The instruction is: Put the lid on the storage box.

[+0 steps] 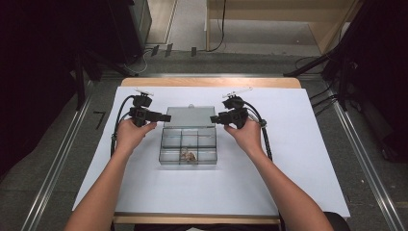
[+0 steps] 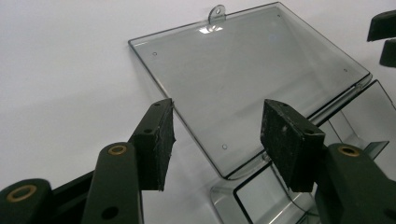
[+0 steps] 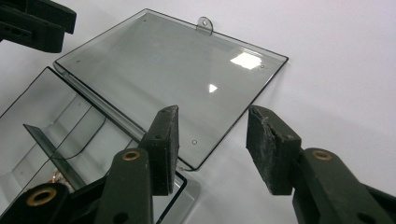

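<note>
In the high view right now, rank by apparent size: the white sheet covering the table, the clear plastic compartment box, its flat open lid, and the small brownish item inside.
1. White sheet covering the table, by far the largest.
2. Clear plastic compartment box.
3. Flat open clear lid; it looks slightly smaller, but lies farther from the camera, so this order is unsure.
4. Small brownish item.
</note>
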The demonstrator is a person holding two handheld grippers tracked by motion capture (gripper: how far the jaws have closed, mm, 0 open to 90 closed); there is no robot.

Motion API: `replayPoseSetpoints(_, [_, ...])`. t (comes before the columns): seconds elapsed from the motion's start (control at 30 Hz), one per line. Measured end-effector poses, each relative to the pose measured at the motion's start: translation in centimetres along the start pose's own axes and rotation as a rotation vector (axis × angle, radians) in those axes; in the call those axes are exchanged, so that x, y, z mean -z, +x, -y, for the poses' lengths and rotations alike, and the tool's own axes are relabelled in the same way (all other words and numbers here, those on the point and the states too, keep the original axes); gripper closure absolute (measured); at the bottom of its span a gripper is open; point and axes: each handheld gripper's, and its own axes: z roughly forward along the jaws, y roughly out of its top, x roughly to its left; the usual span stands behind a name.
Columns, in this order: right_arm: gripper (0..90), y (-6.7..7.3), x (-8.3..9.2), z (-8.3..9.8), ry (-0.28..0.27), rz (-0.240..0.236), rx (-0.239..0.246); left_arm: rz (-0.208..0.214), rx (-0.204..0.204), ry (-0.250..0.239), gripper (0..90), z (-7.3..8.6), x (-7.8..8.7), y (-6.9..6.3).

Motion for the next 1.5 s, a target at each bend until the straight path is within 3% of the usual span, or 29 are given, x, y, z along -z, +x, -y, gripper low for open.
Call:
replayPoseSetpoints(0.2, [55.6,-0.1,-0.7,0.0,0.01,0.006,-0.019,-0.013,0.01,0.026,45.7,0.0,-0.7,0.1])
replayPoseSetpoints(0.33, [55.8,-0.2,-1.3,-0.2,0.019,-0.002,-0.062,-0.012,0.035,0.036,46.0,-0.1,-0.9,0.3])
replayPoseSetpoints(0.73, [56.4,0.2,-2.5,-1.1,0.082,0.016,-0.083,-0.031,0.034,0.079,46.3,-0.7,-1.7,0.2])
replayPoseSetpoints(0.93, [55.4,-0.4,-3.0,-1.0,0.114,0.008,-0.122,-0.037,0.025,0.104,46.2,-0.9,-2.4,0.1])
replayPoseSetpoints(1.27, [53.7,-0.4,-3.4,-1.5,0.132,0.021,-0.127,-0.03,0.06,0.106,44.7,-1.1,-3.0,0.5])
replayPoseSetpoints(1.3, [53.0,-0.4,-3.5,-1.6,0.136,0.027,-0.126,-0.024,0.081,0.111,44.4,-1.1,-3.0,0.6])
replayPoseSetpoints(1.5, [50.8,-0.7,-3.8,-1.7,0.137,0.022,-0.15,-0.02,0.108,0.117,43.0,-1.3,-3.2,0.7])
